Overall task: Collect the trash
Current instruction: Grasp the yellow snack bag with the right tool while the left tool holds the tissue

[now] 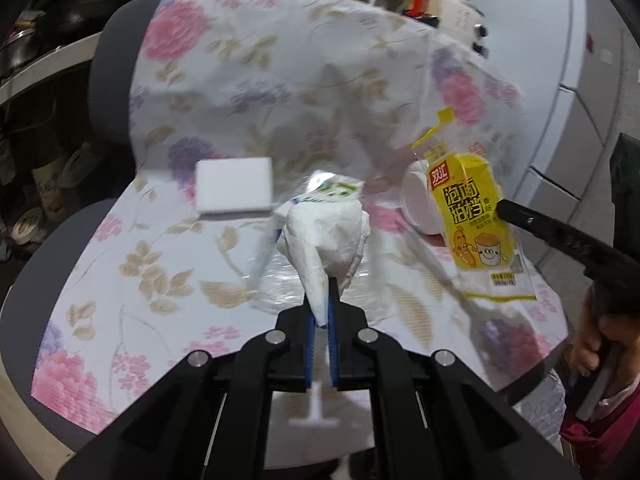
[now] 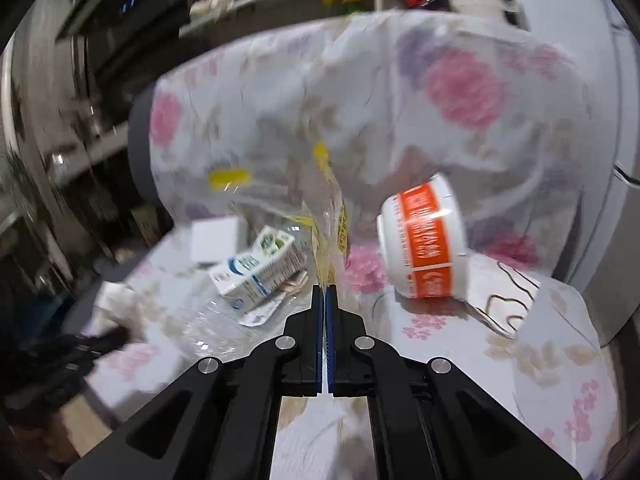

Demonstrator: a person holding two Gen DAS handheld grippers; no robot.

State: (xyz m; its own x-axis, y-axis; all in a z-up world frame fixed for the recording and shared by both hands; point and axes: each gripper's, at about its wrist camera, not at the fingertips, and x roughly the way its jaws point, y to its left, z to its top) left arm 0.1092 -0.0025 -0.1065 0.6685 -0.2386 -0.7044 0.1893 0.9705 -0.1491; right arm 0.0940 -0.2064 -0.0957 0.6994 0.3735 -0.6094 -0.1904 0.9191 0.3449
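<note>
My left gripper (image 1: 323, 280) is shut on a crumpled white tissue (image 1: 326, 240) and holds it above the flowered chair seat (image 1: 132, 280). My right gripper (image 2: 325, 288) is shut on a yellow sausage wrapper (image 2: 330, 236), seen edge-on; in the left wrist view the wrapper (image 1: 476, 216) hangs from the right gripper's fingers (image 1: 520, 216). A small milk carton (image 2: 260, 268) lies on clear plastic film (image 2: 208, 328) on the seat. A white cup with an orange label (image 2: 424, 240) lies on its side to the right; its white bottom shows in the left wrist view (image 1: 416, 200).
A white block (image 1: 234, 186) lies on the seat towards the back. The chair's flowered backrest (image 1: 256, 60) rises behind. Shelves with pots and jars (image 1: 36, 128) stand to the left. A white cabinet (image 1: 580, 60) is to the right.
</note>
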